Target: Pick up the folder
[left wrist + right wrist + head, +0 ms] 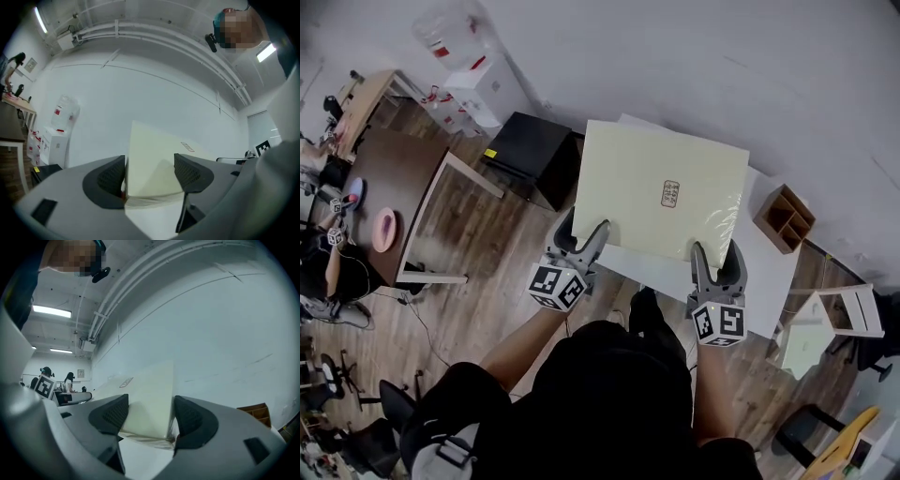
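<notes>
Now — cream folder (637, 187), glossy, sm. label (669, 194) mid-face.

This is looking like an office-style lab: desks (394, 173) are standing on a wood floor (487, 281), swivel chairs (370, 442) are sitting nearby, a water dispenser (483, 89) is standing against the white wall, strip lights (51, 311) are glowing overhead, and people (69, 380) (two, far off) are working at a desk.
</notes>
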`<act>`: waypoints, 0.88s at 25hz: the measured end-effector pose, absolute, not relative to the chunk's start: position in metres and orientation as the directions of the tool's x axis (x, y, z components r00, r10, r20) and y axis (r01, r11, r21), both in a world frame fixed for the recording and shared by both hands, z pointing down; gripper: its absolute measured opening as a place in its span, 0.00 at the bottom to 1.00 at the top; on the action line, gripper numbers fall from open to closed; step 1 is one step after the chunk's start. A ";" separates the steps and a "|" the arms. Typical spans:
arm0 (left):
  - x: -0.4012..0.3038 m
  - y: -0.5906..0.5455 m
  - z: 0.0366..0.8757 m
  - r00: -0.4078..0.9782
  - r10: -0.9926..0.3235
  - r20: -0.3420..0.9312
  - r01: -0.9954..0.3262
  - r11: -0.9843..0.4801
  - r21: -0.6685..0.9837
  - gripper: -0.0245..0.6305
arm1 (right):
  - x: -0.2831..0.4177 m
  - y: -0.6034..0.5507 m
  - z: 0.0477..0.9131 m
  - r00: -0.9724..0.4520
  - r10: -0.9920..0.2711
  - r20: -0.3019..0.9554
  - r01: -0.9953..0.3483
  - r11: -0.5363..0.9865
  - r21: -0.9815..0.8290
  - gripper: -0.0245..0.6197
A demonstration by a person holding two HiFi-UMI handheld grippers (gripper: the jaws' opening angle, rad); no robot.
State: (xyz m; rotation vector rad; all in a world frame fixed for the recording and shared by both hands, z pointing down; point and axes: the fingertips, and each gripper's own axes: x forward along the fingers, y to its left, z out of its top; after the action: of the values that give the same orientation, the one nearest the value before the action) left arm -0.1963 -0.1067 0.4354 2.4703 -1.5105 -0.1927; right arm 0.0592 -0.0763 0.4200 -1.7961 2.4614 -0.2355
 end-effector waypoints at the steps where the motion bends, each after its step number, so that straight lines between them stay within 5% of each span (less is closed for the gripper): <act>1: -0.201 -0.099 0.430 0.455 -0.891 -0.001 -0.859 -0.439 0.261 0.55 | 0.054 -0.068 0.415 -0.310 -0.951 0.010 -0.938 0.304 -0.169 0.53; 22: -0.229 -0.029 0.402 0.451 -0.888 -0.094 -0.856 -0.460 0.237 0.55 | 0.024 0.004 0.384 -0.318 -0.945 -0.075 -0.942 0.324 -0.088 0.52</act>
State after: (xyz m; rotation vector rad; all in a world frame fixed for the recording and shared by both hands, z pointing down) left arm -0.2290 -0.0285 0.4022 2.5409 -1.5397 -0.3070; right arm 0.0242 0.0037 0.3839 -1.7631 2.4629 -0.0424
